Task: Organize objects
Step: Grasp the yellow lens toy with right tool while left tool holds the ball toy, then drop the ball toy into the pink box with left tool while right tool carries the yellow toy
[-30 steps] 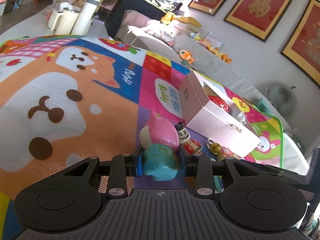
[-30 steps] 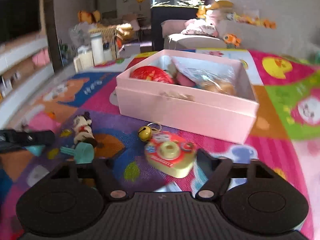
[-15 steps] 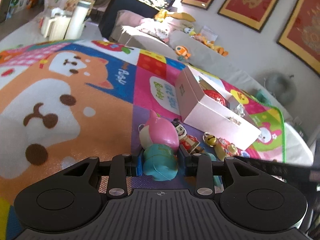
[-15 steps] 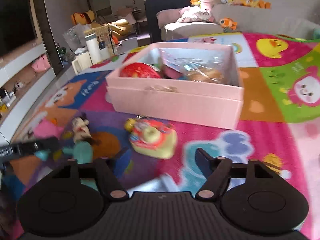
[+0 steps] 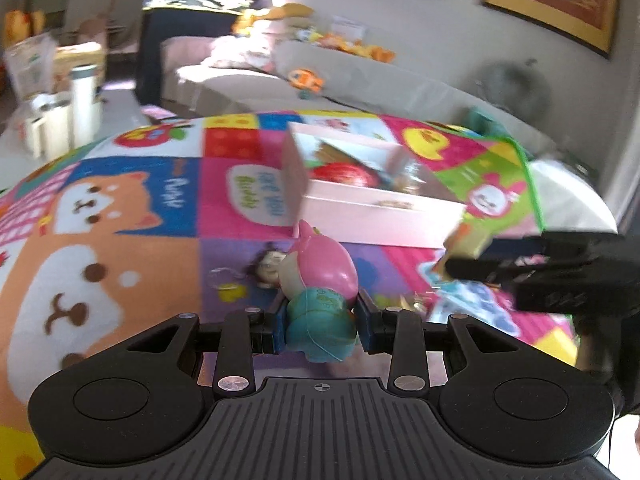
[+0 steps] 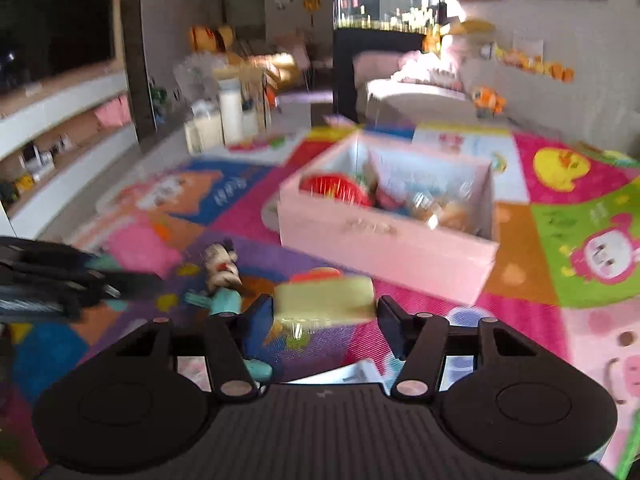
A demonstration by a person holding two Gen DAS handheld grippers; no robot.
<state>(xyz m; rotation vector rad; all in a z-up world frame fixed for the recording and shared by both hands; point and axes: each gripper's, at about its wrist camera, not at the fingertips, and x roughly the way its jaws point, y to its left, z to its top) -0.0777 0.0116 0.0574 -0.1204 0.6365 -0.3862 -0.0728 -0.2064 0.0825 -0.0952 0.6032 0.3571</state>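
Observation:
My left gripper [image 5: 320, 320] is shut on a pink and teal toy figure [image 5: 320, 276], held above the play mat. My right gripper [image 6: 324, 312] has its jaws closing on a yellow toy camera [image 6: 324, 298], which sits between both pads, lifted off the mat. In the left wrist view that right gripper [image 5: 452, 252] shows at the right with the yellow toy camera [image 5: 466, 240] at its tip. An open pink box [image 6: 380, 244] holding a red toy and other items lies ahead of both; the pink box [image 5: 380, 216] is beyond the held figure. A small doll [image 6: 220, 264] lies on the mat.
The colourful play mat [image 5: 120, 200] covers the floor. A teal toy [image 6: 226, 300] lies beside the doll. White bottles [image 5: 80, 112] stand at the mat's far left edge. A sofa with plush toys [image 5: 304, 80] and a dark fish tank stand behind; shelves [image 6: 60, 120] run along the left.
Both grippers have risen. The right gripper opened wide, then closed around the yellow toy camera and lifted it off the mat. The left gripper rolled, still gripping the pink and teal figure.

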